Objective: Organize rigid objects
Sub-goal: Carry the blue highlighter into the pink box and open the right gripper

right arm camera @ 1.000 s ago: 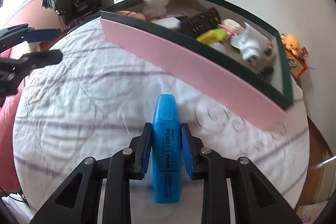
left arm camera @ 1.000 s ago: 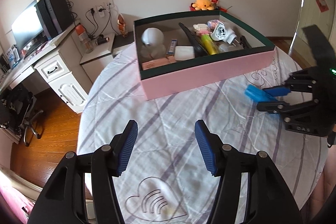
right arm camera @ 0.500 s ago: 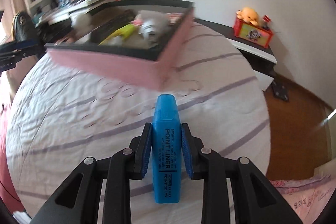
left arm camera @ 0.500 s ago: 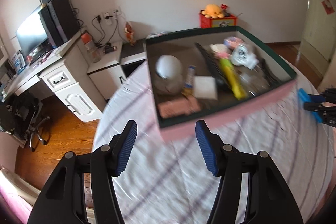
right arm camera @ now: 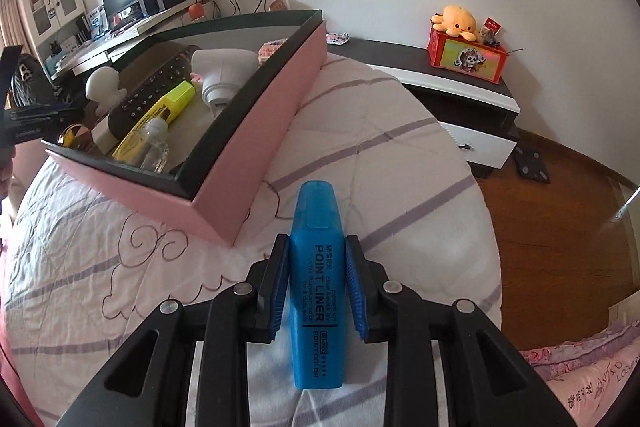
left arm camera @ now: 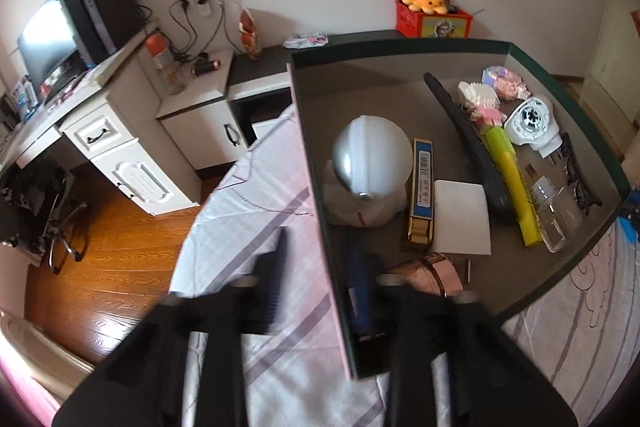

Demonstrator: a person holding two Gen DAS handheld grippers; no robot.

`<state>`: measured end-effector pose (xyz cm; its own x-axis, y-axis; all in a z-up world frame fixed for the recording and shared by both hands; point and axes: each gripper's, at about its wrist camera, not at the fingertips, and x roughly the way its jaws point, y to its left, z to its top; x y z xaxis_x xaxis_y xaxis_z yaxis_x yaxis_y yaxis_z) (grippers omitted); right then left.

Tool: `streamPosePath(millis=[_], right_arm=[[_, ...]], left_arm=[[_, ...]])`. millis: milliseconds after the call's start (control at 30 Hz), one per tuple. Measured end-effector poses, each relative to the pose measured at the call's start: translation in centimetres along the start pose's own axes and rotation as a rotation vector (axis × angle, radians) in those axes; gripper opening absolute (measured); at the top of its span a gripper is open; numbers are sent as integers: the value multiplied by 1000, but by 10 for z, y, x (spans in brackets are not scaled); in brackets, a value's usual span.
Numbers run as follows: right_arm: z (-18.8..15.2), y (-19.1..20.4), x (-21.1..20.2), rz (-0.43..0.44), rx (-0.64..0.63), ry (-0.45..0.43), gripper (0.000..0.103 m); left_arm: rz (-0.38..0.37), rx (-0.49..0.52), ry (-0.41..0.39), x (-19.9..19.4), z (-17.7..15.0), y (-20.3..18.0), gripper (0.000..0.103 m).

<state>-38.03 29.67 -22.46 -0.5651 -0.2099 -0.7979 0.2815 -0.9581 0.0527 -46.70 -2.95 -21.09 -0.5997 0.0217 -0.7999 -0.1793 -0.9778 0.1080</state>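
Observation:
My right gripper (right arm camera: pixel 316 281) is shut on a blue highlighter (right arm camera: pixel 317 267) and holds it above the bed, just right of the pink box's corner (right arm camera: pixel 216 223). The pink box (left arm camera: pixel 320 211) with dark lining holds a white round lamp (left arm camera: pixel 372 155), a black remote (left arm camera: pixel 468 143), a yellow highlighter (left arm camera: pixel 512 187), a clear bottle (left arm camera: pixel 554 215), a white card (left arm camera: pixel 462 217) and other small items. My left gripper (left arm camera: pixel 318 283) is open and blurred. Its fingers straddle the box's near left wall, one finger inside, one outside.
The box sits on a white quilt with purple stripes (right arm camera: pixel 380 147). A desk with monitor and computer tower (left arm camera: pixel 80 23) stands at the left. A low cabinet with a red box and orange plush (right arm camera: pixel 464 43) lines the wall. Wood floor (left arm camera: pixel 104 251) lies beside the bed.
My left gripper has moved forward and right, up to the box's left wall, which its fingers now straddle. My right gripper has swung around to the box's right corner, still holding the blue highlighter.

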Motion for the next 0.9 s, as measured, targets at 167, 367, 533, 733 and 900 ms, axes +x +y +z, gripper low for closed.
streamPosePath(millis=[167,367,533,733,900], right_arm=[[7,-6,-1,-6,9,-8,27],[22,-5,-13,-11,20,-58,27],[43,5,-31,-33,28,-123,27],[77,37,-42,18,-2,-180,27],[97,79,-20,73,-60,-136,27]], left_arm=[[0,26,-14,2,0,-5,11],[0,29,-15,2,0,-4,11],[-2,23,-12,3,0,-4,11],[-4,24,-11,4,1,-5,11],[-6,20,-10,4,0,-6,11]])
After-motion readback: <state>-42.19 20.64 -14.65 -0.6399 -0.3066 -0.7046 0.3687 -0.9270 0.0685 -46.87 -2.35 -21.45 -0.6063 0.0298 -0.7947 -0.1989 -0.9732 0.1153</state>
